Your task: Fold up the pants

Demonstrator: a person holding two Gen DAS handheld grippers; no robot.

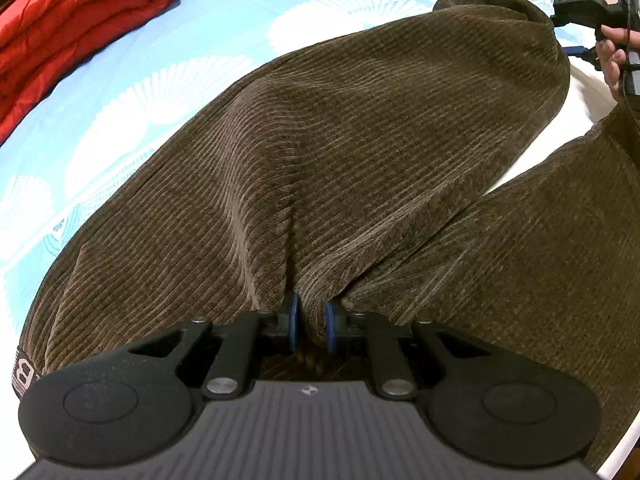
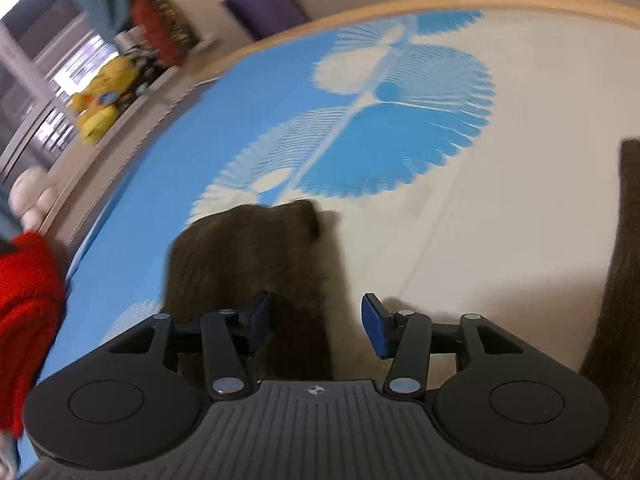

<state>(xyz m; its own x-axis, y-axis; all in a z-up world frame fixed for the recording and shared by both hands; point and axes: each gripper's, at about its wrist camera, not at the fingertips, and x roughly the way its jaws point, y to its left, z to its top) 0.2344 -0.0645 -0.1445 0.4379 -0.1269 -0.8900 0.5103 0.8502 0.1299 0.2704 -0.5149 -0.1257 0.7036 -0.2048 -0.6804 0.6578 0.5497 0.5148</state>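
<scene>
Blanket (image 1: pixel 76 20) beside pants (image 1: pixel 340 168)

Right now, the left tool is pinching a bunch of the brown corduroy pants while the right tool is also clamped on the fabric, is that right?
Not quite. The left tool is indeed shut on a bunch of the brown corduroy pants, but the right tool is not clamped on anything: the right wrist view shows its blue pads standing apart, with the fabric lying below them.
</scene>
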